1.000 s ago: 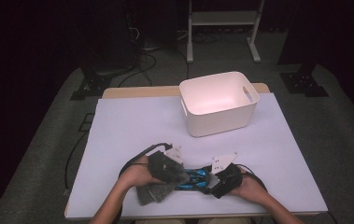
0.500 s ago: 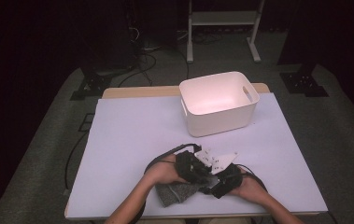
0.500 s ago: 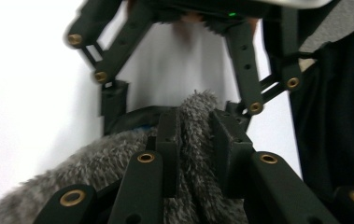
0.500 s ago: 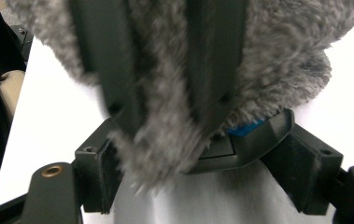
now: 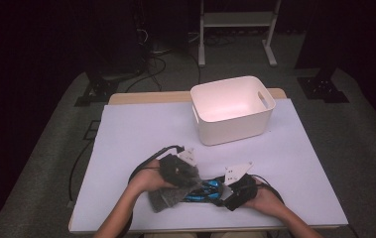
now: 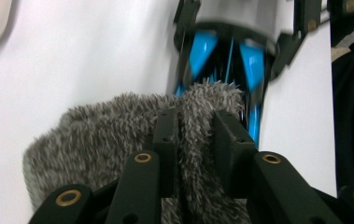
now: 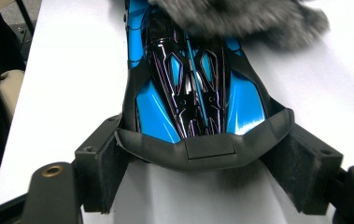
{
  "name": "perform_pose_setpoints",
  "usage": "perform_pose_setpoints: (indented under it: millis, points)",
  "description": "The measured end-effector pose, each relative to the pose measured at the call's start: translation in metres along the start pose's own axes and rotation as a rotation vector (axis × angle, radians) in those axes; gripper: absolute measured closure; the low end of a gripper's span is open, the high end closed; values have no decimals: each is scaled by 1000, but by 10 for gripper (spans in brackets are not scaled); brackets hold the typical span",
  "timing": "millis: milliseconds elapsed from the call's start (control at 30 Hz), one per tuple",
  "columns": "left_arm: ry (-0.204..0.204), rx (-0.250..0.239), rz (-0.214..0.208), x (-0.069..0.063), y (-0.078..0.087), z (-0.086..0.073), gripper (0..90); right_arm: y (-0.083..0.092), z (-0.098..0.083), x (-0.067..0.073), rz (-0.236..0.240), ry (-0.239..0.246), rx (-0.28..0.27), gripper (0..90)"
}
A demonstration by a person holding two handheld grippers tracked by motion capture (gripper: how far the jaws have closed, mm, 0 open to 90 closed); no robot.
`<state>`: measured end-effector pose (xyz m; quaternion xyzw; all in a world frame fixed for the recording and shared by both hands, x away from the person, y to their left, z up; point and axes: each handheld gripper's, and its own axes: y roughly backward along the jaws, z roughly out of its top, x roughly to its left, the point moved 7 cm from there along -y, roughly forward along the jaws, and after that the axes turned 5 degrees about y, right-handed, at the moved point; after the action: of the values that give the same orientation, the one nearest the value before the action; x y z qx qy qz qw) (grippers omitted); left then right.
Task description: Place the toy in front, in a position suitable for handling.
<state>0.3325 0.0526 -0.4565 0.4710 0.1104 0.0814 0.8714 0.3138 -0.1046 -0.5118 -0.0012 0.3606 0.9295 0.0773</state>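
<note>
A blue and black toy car (image 5: 201,190) lies near the table's front edge. My right gripper (image 5: 223,193) is shut on its dark rear wing; the right gripper view shows the car (image 7: 188,79) lengthwise with both pads (image 7: 102,168) pressed on the wing's ends. My left gripper (image 5: 188,179) is shut on a grey fuzzy cloth (image 5: 164,198) that lies over the car's other end. Seen from the left gripper view, a fold of cloth (image 6: 118,130) is pinched between the jaws of my left gripper (image 6: 195,135), with the car (image 6: 221,56) just beyond. These jaws have just been opening slightly, cloth still between them.
A white plastic bin (image 5: 232,106) with handle slots stands at the back right of the white table (image 5: 136,134). Black cables trail off the table's left side. Dark floor and a stand's legs lie behind.
My left hand swept the cloth to the right over the car, then came back to the left. The right hand and the car stayed put.
</note>
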Motion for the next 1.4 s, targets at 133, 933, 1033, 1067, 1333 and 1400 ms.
perform_pose_setpoints:
  millis: [133, 933, 1033, 1067, 1333, 1400]
  points:
    - [23, -34, -3, -7, 0, -23, 699, 0, 0, 0, 0, -2, 0, 240]
    - [53, -144, 26, -13, -2, -32, 680, 9, 36, -19, 93, -155, 45, 217]
    - [55, -140, 25, -12, -2, -31, 665, 4, 33, -19, 123, -169, 61, 222]
    - [57, -141, 26, -12, -2, -31, 665, 0, 29, -20, 117, -164, 86, 240]
    - [71, -137, 51, -11, 0, -26, 614, -4, 19, -24, 215, -310, 31, 300]
    - [71, -139, 50, -11, 0, -26, 614, -5, 18, -24, 227, -318, 13, 303]
